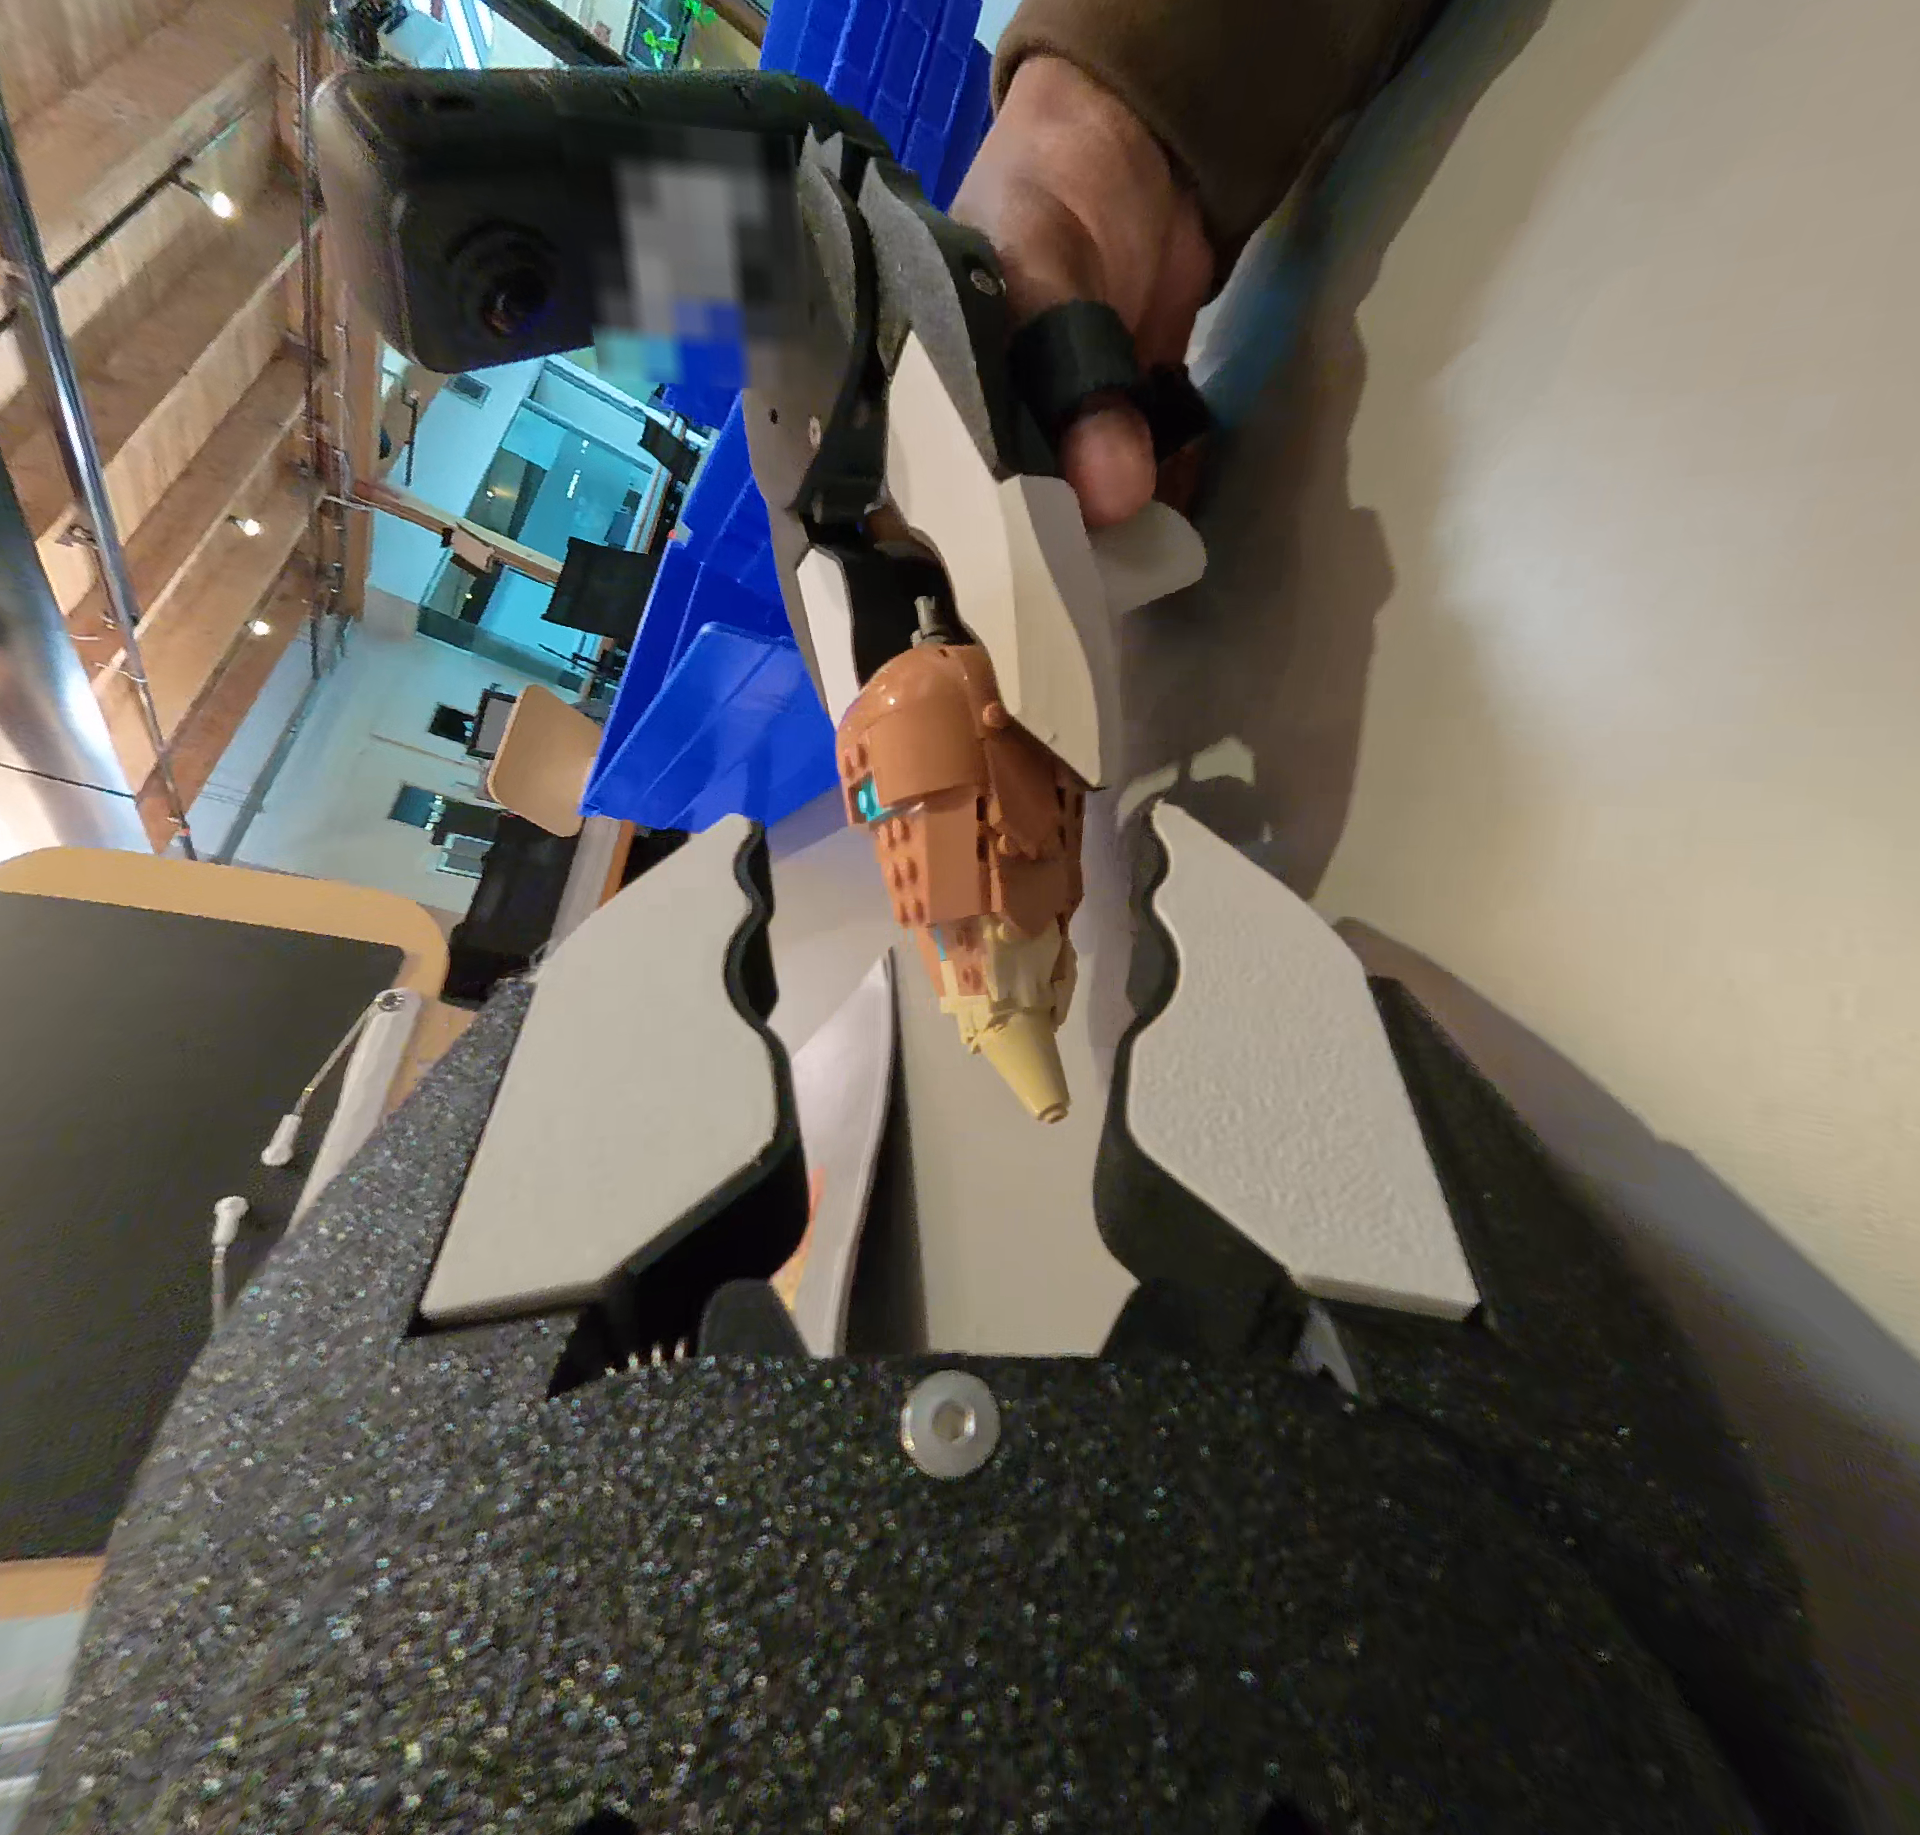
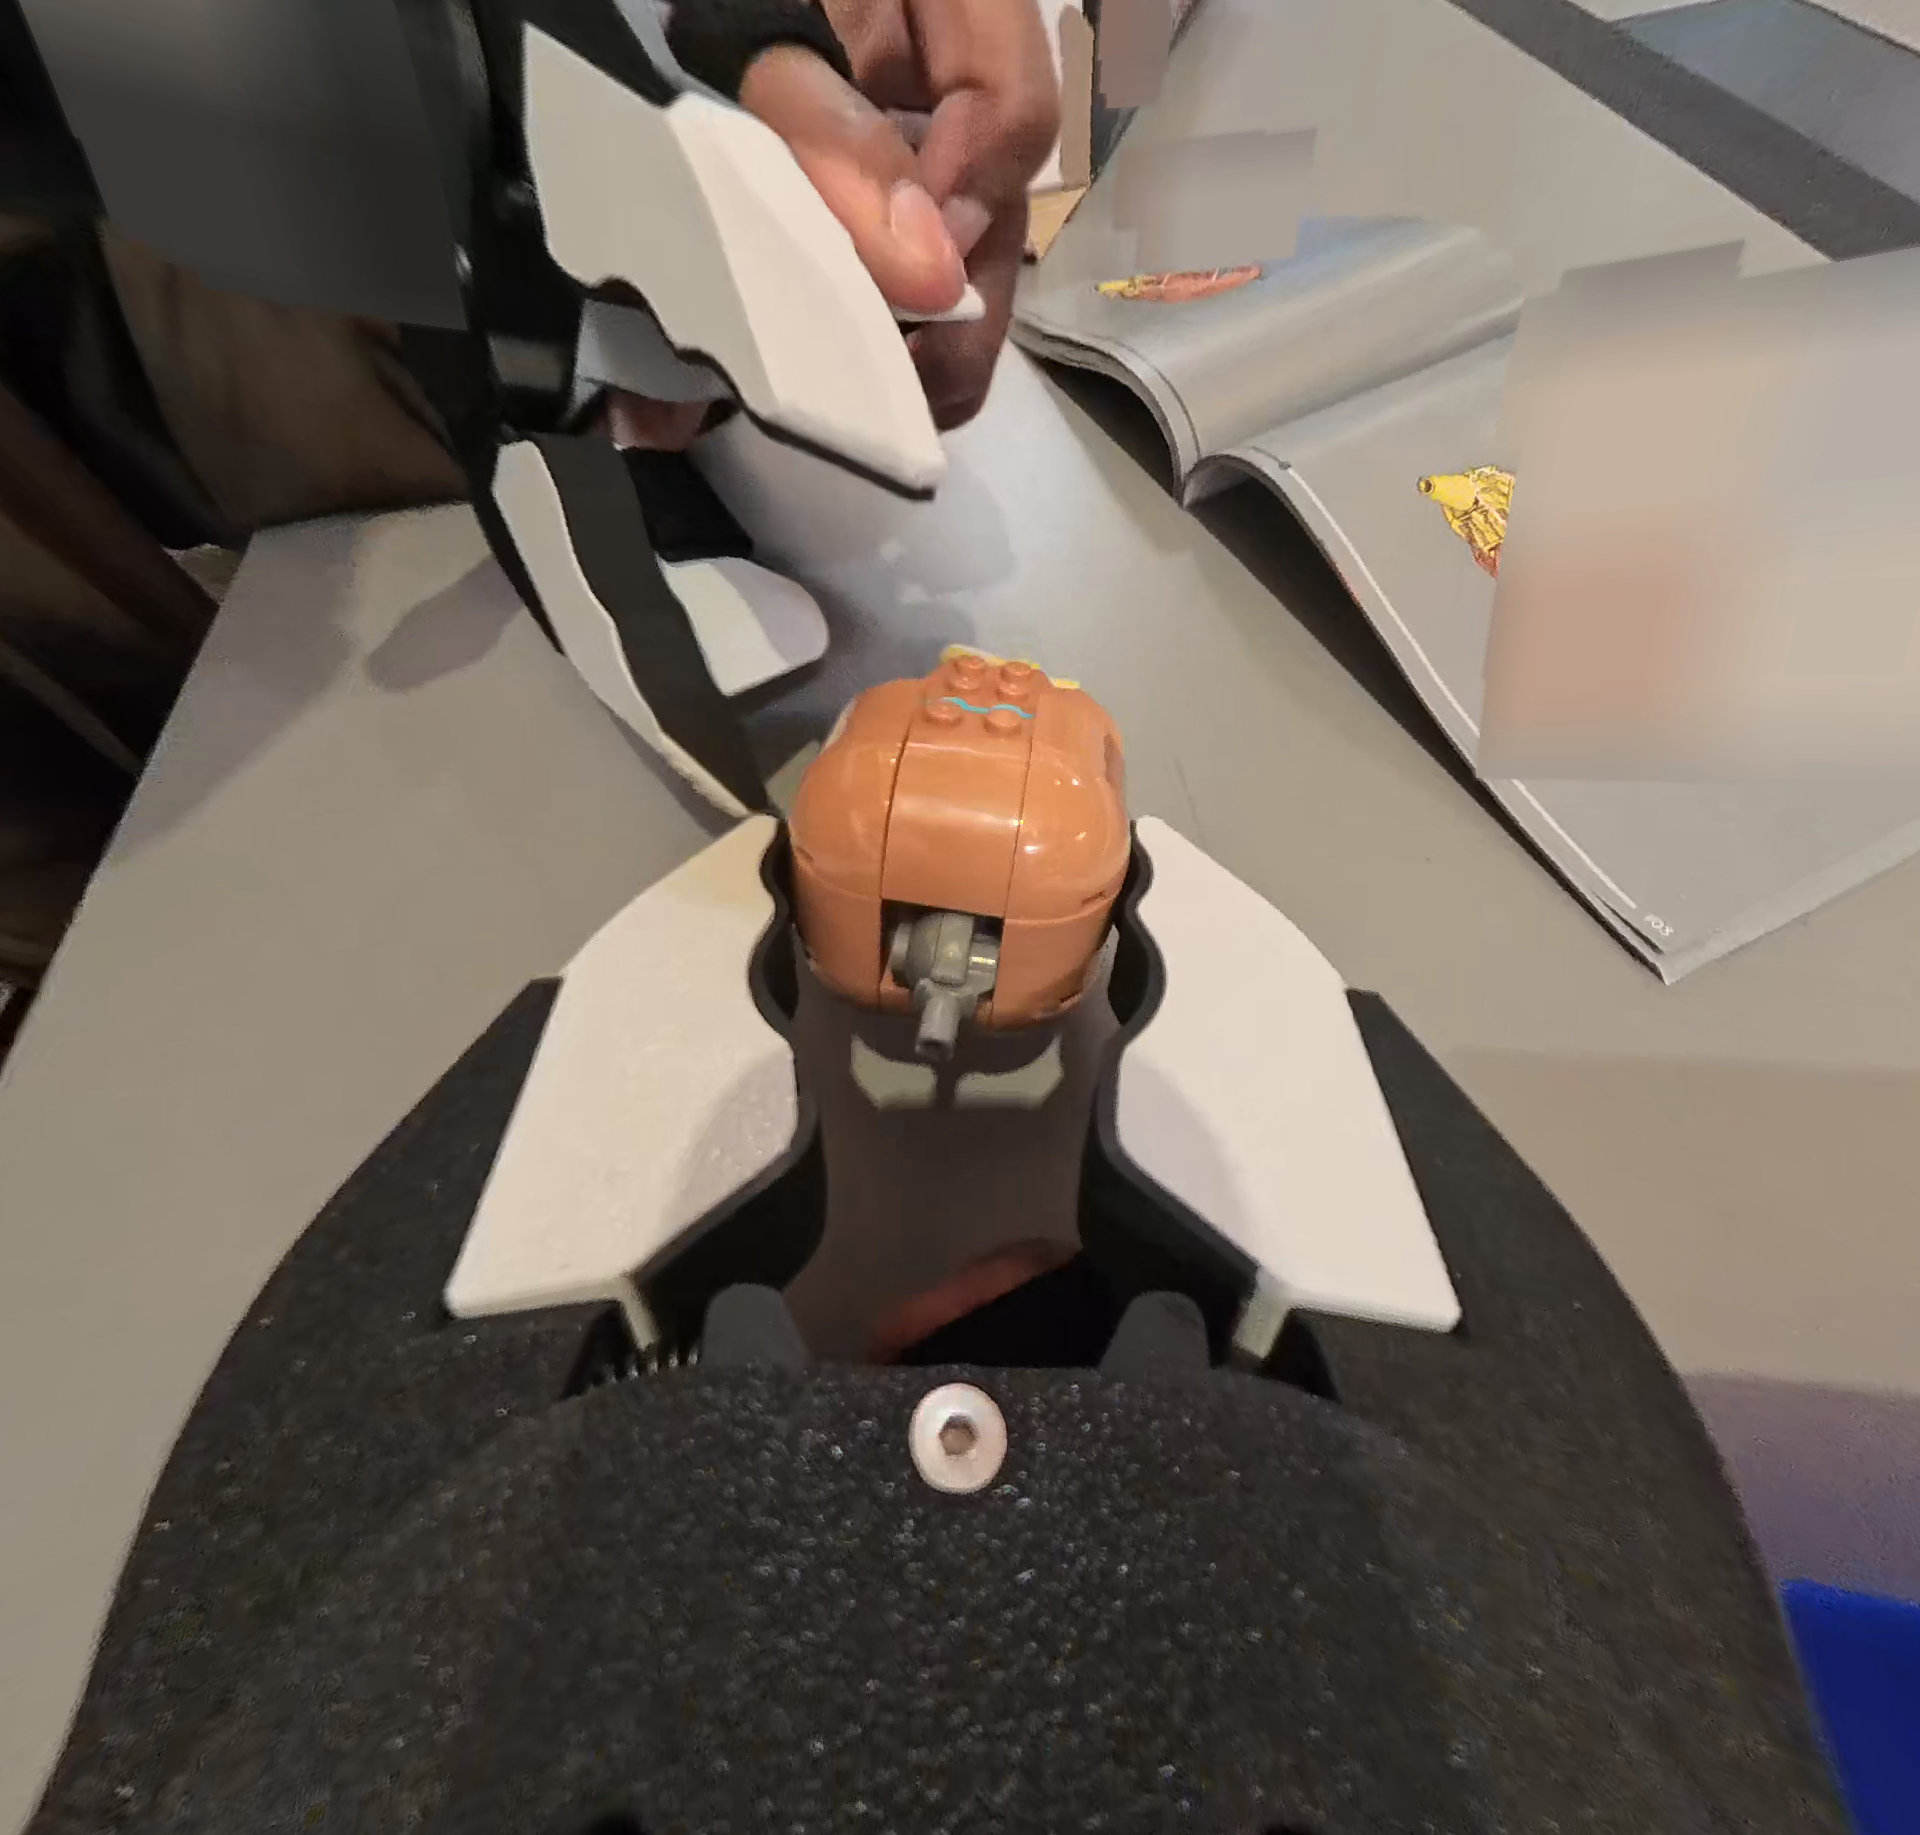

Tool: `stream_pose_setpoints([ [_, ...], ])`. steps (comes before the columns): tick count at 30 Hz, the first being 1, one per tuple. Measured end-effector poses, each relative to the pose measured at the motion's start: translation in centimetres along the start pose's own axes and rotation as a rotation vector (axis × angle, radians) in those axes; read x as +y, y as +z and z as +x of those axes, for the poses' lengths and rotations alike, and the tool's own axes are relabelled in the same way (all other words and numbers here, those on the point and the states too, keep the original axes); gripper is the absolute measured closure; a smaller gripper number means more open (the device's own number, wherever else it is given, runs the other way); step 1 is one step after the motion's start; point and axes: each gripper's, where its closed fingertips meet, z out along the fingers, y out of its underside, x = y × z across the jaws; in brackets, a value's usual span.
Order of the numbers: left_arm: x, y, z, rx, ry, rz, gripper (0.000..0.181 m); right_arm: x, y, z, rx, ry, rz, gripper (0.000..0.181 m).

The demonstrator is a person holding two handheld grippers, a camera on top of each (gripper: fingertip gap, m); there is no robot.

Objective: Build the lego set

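My right gripper (image 2: 956, 835) is shut on a brown lego model (image 2: 951, 850) with rounded shell pieces and a grey pin joint facing the camera. In the left wrist view the same model (image 1: 961, 829) hangs from the right gripper (image 1: 977, 736), its tan cone tip (image 1: 1039, 1068) pointing toward the camera. My left gripper (image 1: 951, 840) is open. The model's lower end lies in the gap between its fingers (image 1: 644, 1058), touching neither. The left gripper (image 2: 821, 632) also shows open at the upper left of the right wrist view, held by a hand (image 2: 914, 123).
An open instruction booklet (image 2: 1351, 414) lies on the grey table (image 2: 312, 850) to the right. A small yellow piece (image 2: 1060, 682) peeks out behind the model. Blue bins (image 1: 727, 715) stand beyond the table. A black-topped table (image 1: 156, 1214) is at left.
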Motion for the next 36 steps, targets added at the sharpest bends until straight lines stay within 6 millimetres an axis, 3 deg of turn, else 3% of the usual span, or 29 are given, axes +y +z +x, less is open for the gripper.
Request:
stream_pose_setpoints([
  [6, -0.8, -0.1, 1.4, 0.075, -0.141, 0.056, 0.124, 1.4, 0.6, 0.0, 0.028, -0.030, -0.102, 0.122],
  [10, -1.0, -0.2, 0.8, 0.093, -0.343, 0.112, 0.127, 1.9, 1.0, -0.2, 0.024, -0.046, -0.150, 0.122],
  [13, 0.0, 0.0, 0.5, 0.102, -0.460, 0.102, 0.128, 2.5, 1.2, 0.4, 0.048, -0.016, -0.192, 0.122],
  [21, 4.5, 1.0, -0.5, 0.012, -0.675, -0.194, 0.135, 3.5, 1.1, 1.0, 0.102, -0.003, -0.258, 0.122],
  [27, 7.0, 0.4, -1.2, -0.111, -0.763, -0.422, 0.133, 3.9, 0.9, 1.6, 0.140, 0.011, -0.281, 0.122],
  [36, 7.9, -0.3, -1.7, -0.181, -0.787, -0.487, 0.130, 4.1, 0.5, 1.8, 0.188, 0.009, -0.285, 0.121],
])
